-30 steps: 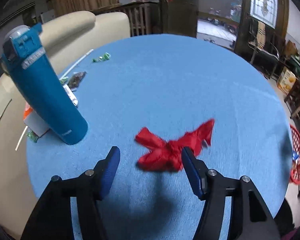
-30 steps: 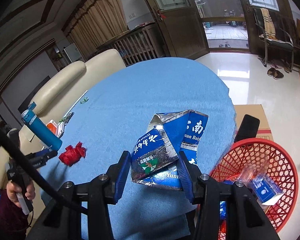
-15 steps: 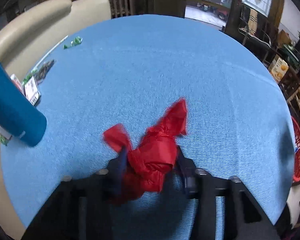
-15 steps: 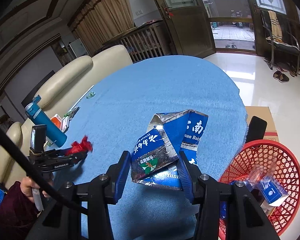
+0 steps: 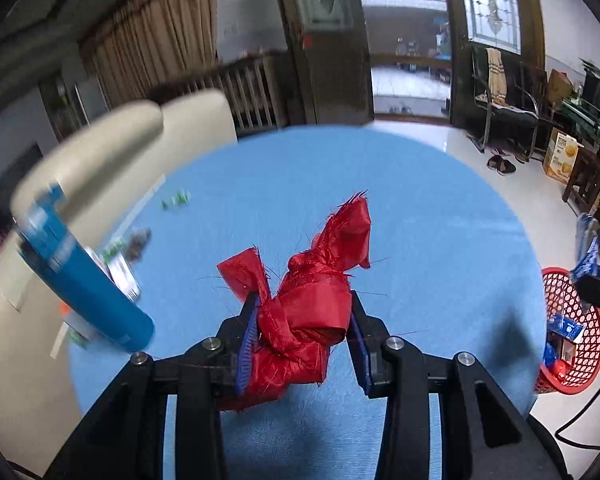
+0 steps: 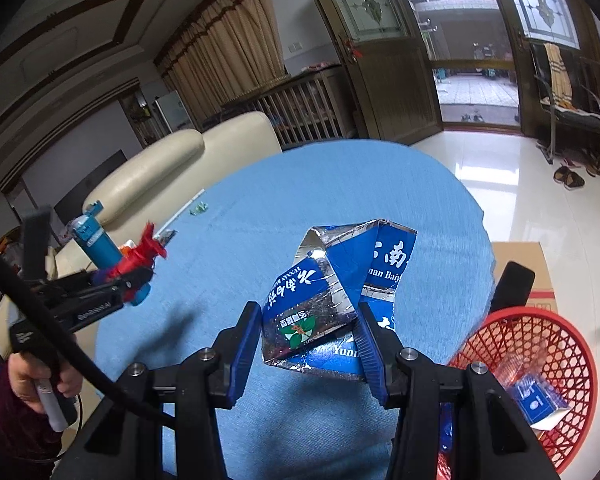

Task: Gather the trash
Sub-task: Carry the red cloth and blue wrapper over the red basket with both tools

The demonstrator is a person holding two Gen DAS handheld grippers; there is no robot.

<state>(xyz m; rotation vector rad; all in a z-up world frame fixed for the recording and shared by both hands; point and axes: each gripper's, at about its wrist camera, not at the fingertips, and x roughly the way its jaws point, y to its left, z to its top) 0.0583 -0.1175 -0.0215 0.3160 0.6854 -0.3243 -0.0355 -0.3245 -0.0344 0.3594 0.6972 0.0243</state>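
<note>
Red frayed cloth [image 5: 300,316] sits pinched in the left gripper [image 5: 302,340], seen from the left wrist. Fingers [image 5: 248,340] closed most of the way, pads pressing both sides of the knotted wad, which is lifted off the blue surface [image 5: 440,240]. Basket [image 5: 572,332] lies off the surface's right edge, low on the floor, well apart from the cloth. Risks, imo: loose tails and threads stick up past the fingers, so they could snag on the basket mesh at release; wad is soft, so it may slip if squeeze eases mid-carry. Bottle [image 5: 88,288] stands left of the cloth, near enough that a careless swing could tip it. Small scraps beyond it, blurred.

Right wrist view: right gripper [image 6: 306,332] has its fingers [image 6: 370,344] partly closed on a crumpled blue foil packet [image 6: 332,292], held above the surface [image 6: 300,200], just left of the basket [image 6: 540,364]. Packet is wide and springy, overhangs the fingers; grip is on a folded corner only, so it could pivot or drop short onto the surface edge rather than in the basket. Left gripper [image 6: 136,270] w/ cloth [image 6: 140,256] shows far left of the packet, by the bottle [image 6: 100,244].
</note>
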